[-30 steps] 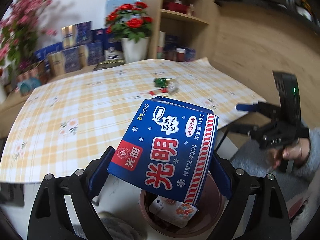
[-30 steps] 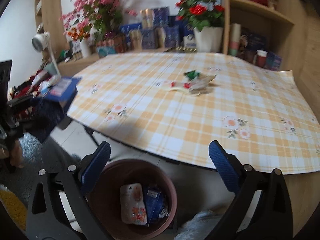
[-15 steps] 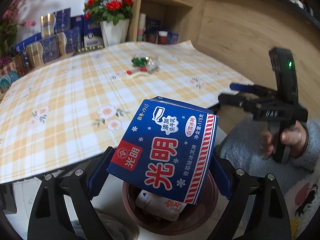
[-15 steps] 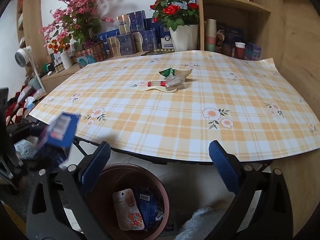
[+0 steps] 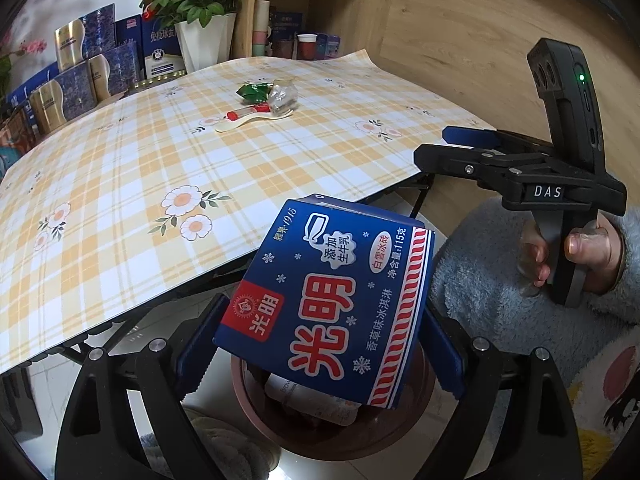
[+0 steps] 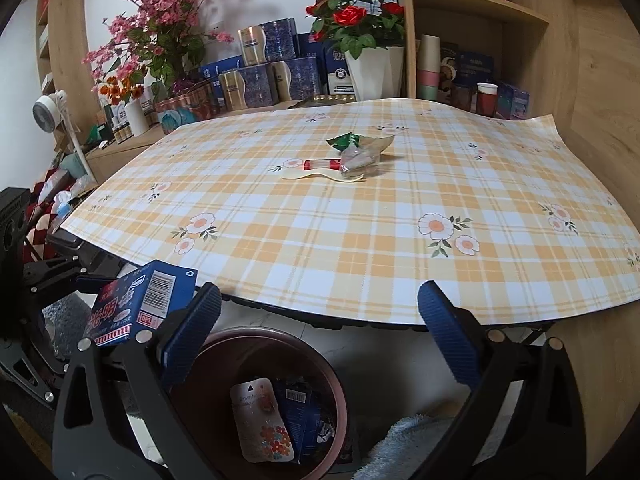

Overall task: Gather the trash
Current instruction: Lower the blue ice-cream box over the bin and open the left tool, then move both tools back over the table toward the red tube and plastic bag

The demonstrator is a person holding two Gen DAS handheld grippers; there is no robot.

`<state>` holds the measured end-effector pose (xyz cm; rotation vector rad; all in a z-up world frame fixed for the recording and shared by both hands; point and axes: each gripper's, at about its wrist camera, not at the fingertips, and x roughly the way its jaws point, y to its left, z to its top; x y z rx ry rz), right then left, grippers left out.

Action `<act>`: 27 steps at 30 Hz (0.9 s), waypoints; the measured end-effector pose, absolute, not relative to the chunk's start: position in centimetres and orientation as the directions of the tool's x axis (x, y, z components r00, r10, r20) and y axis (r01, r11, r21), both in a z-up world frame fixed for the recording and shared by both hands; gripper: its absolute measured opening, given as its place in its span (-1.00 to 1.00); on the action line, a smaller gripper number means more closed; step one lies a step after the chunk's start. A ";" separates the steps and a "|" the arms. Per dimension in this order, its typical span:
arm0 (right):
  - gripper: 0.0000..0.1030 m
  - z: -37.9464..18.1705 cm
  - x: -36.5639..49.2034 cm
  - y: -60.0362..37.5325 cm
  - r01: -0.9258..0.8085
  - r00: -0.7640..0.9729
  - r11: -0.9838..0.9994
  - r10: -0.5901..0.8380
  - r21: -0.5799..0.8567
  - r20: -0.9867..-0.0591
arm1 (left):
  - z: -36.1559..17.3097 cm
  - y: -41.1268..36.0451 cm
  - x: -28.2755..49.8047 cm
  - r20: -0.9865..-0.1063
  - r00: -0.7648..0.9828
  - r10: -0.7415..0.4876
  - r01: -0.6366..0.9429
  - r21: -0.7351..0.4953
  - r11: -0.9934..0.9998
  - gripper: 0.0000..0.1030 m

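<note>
My left gripper (image 5: 320, 356) is shut on a blue ice-cream carton (image 5: 328, 300), held tilted above a brown round bin (image 5: 280, 428) on the floor. From the right wrist view the same carton (image 6: 140, 304) hangs at the left, just beside the bin (image 6: 224, 344), which holds a white flowered packet and dark wrappers. My right gripper (image 6: 318, 336) is open with nothing between its fingers, over the bin and near the table edge. A small heap of trash (image 6: 352, 156) lies mid-table: a green wrapper, crumpled clear plastic, a red tube, a cream strip.
The table (image 6: 360, 240) wears a yellow checked cloth with daisies. Behind it stand boxes (image 6: 256, 80), a rose pot (image 6: 372, 68), pink blossoms and a wooden shelf (image 6: 480, 40). A wooden wall closes the right side. A fluffy grey sleeve (image 5: 500, 280) holds the right gripper (image 5: 468, 148).
My left gripper with the carton has swung right and lower, closer to the bin. The right gripper has moved nearer the table edge; the carton now appears closer in its view.
</note>
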<state>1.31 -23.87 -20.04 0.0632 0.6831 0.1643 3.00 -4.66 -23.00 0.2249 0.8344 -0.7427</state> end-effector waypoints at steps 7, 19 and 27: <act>0.89 -20.1 1.4 -23.7 -0.135 0.763 0.986 0.167 0.099 -0.625 | -23.4 -4.7 3.5 -0.754 0.435 -0.492 0.660 -0.104 0.744 0.78; 0.89 -20.2 1.2 -24.2 -0.123 0.761 0.988 0.157 0.098 -0.629 | -22.0 -1.8 4.8 -0.691 0.554 -0.465 0.516 -0.154 0.843 0.79; 0.89 -20.2 1.3 -24.3 -0.119 0.761 0.988 0.156 0.100 -0.630 | -21.2 0.7 5.6 -0.662 0.610 -0.436 0.405 -0.212 0.889 0.79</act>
